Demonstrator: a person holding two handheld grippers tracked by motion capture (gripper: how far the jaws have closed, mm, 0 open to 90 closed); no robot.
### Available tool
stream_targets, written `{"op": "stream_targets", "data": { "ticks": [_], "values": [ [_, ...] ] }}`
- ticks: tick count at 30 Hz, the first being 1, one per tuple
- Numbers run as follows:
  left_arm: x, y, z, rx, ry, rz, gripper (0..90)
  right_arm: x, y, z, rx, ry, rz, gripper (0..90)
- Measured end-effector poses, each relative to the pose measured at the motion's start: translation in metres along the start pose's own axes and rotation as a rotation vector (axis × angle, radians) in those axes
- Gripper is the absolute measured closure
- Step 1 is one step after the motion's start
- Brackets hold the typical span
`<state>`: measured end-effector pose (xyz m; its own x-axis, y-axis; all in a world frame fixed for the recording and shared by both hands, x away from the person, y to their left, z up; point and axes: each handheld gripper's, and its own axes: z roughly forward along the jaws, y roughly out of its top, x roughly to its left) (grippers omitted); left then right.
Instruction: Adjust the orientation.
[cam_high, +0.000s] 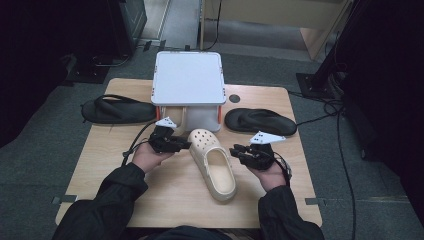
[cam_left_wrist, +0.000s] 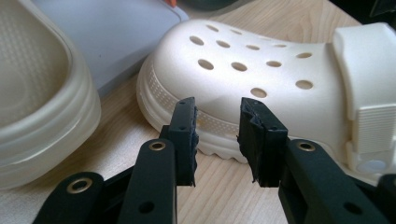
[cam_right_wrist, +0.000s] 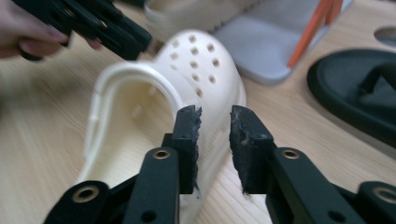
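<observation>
The left gripper (cam_high: 186, 144) sits right at the toe side of the cream clog (cam_high: 214, 162). Its two black jaws stand a little apart, with nothing pinched between them. In the left gripper view, the bumpy sole edge of the clog (cam_left_wrist: 261, 93) is just past the tips, very close, and I cannot tell if a tip touches it.

The right gripper (cam_high: 236, 150) waits on the other side of the clog, near its open middle. Its jaws are apart too and hold nothing. In the right gripper view, the side wall of the clog (cam_right_wrist: 205, 84) shows straight ahead through the gap, and the left gripper (cam_right_wrist: 140, 42) is farther off, up by the toe.

It looks like the two hands are getting ready to pick up or move the clog. To do that well, each gripper should slide forward until the clog's edge is well inside its jaws, not just at the tips. Then squeeze gently. The clog looks soft and bendy, so a hard pinch could squash it, and a tiny pinch could let it slip.

Lift with both hands together so the clog stays flat.

Watch out ahead of the left gripper. A second pale clog (cam_left_wrist: 42, 93) lies under the white stand (cam_high: 188, 80) there. A black sandal (cam_high: 260, 121) lies beyond the right gripper, so keep clear of it.
</observation>
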<state>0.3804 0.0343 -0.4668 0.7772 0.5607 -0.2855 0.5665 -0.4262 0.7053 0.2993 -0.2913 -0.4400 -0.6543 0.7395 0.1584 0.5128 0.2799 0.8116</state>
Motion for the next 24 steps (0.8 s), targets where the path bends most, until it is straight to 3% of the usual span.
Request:
{"op": "stream_targets", "data": {
  "ticks": [4,8,13,16,24],
  "values": [
    [-0.001,-0.001,0.004,0.000,-0.010,0.000,67.5,-0.005,-0.006,0.011,0.069,-0.032,-0.007,75.2],
    [-0.002,-0.002,0.010,0.019,-0.011,0.010,67.4,-0.005,-0.010,0.024,0.131,-0.020,-0.029,75.2],
    [-0.004,-0.003,0.013,0.015,-0.017,0.011,67.4,-0.001,-0.010,0.026,0.126,-0.032,-0.029,76.5],
    [-0.003,-0.002,0.014,0.005,-0.016,0.008,67.4,-0.003,-0.012,0.026,0.119,-0.005,0.028,79.6],
    [0.003,-0.001,0.014,-0.012,-0.014,-0.012,67.7,0.010,-0.015,0.029,0.122,0.054,0.019,79.7]
  ]
}}
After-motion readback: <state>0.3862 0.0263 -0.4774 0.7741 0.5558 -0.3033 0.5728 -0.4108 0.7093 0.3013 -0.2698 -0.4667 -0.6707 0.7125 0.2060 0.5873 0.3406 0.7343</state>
